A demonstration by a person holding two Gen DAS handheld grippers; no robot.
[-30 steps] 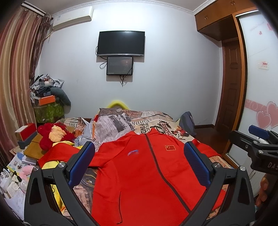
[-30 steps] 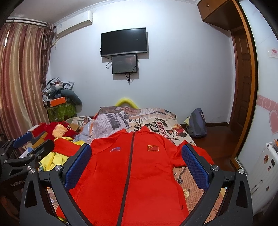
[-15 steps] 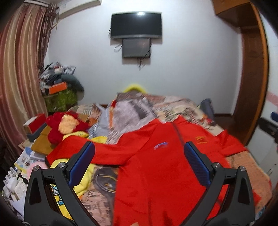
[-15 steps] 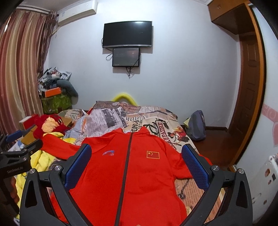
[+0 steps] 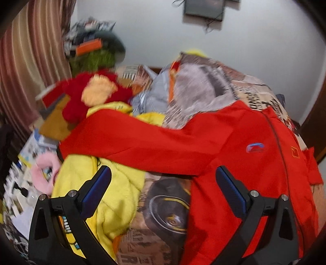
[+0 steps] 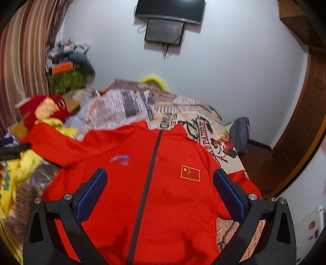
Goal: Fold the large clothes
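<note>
One red jacket (image 6: 163, 183) lies front-up on a bed (image 6: 183, 114) covered in newsprint-patterned bedding, its dark zip closed and its collar toward the far wall. One sleeve (image 5: 132, 140) stretches out to the left over a yellow garment (image 5: 97, 191); the other sleeve is mostly hidden at the right edge. Two grippers are in play, each with two blue-padded fingers.

In the left wrist view, from left to right: a striped curtain (image 5: 30, 51), a pile of clutter beside the bed, one red and yellow plush toy (image 5: 95, 93), the yellow garment, then the jacket. The left gripper (image 5: 163, 189) hovers above the outstretched sleeve and the yellow garment, fingers spread wide, nothing between them. This view is blurred.

The right wrist view shows what the left does not: two dark screens (image 6: 169, 18) on the white wall, one above the other, a dark bag (image 6: 241, 134) on the floor to the right of the bed, and a brown door (image 6: 301, 126). The right gripper (image 6: 161, 193) hangs over the jacket's chest, fingers spread wide and empty, framing one blue and red logo (image 6: 120, 160) and one flag patch (image 6: 190, 172). The yellow garment and plush toy crowd the jacket's left sleeve.
</note>
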